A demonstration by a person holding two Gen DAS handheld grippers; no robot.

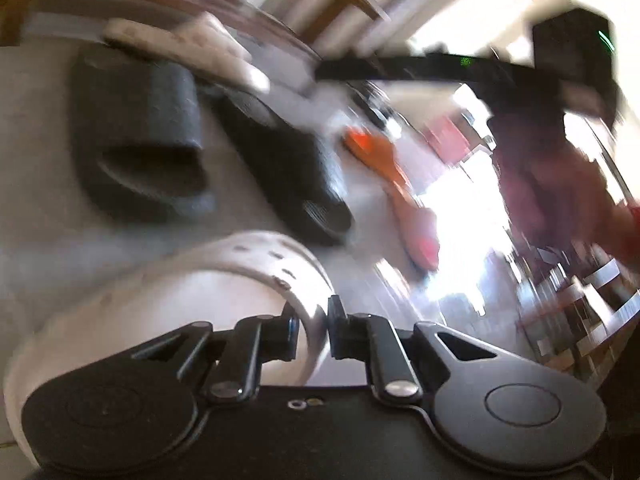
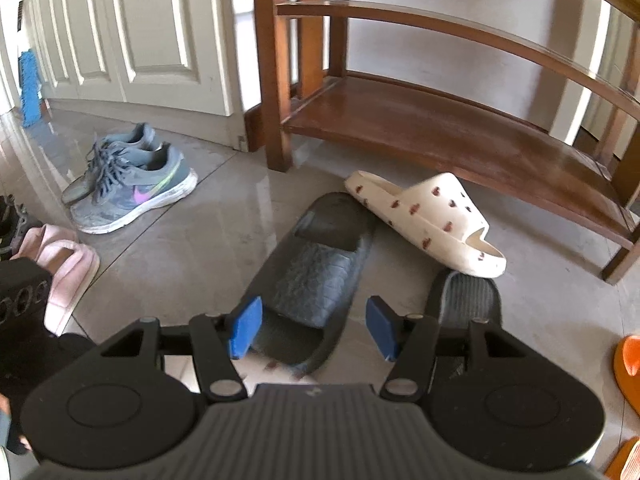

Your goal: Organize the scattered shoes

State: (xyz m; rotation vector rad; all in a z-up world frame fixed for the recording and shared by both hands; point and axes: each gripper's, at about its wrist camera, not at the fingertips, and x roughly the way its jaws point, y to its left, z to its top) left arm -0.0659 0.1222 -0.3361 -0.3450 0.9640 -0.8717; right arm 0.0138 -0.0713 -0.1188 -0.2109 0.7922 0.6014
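Floor (image 2: pixel 180 248): 2 dark slides (image 2: pixel 312 276), 2 sneakers (image 2: pixel 132 196); left tool (image 1: pixel 310 324) clamps white slide (image 1: pixel 192 292), right tool (image 2: pixel 312 330) wide.

Pink swoosh (likely Nike) on sneaker (image 2: pixel 136 196)

Right claw (image 2: pixel 314 330): jaws apart, blue pads clear of the dark slipper (image 2: pixel 310 276) lying between and beyond them.
White slipper (image 2: pixel 424 220): heel on dark slipper's far end.
Grey sneakers (image 2: pixel 128 186): paired, left, near door.
Wooden shelf (image 2: pixel 440 128): bottom board bare.
Pink slipper (image 2: pixel 66 268): far left.
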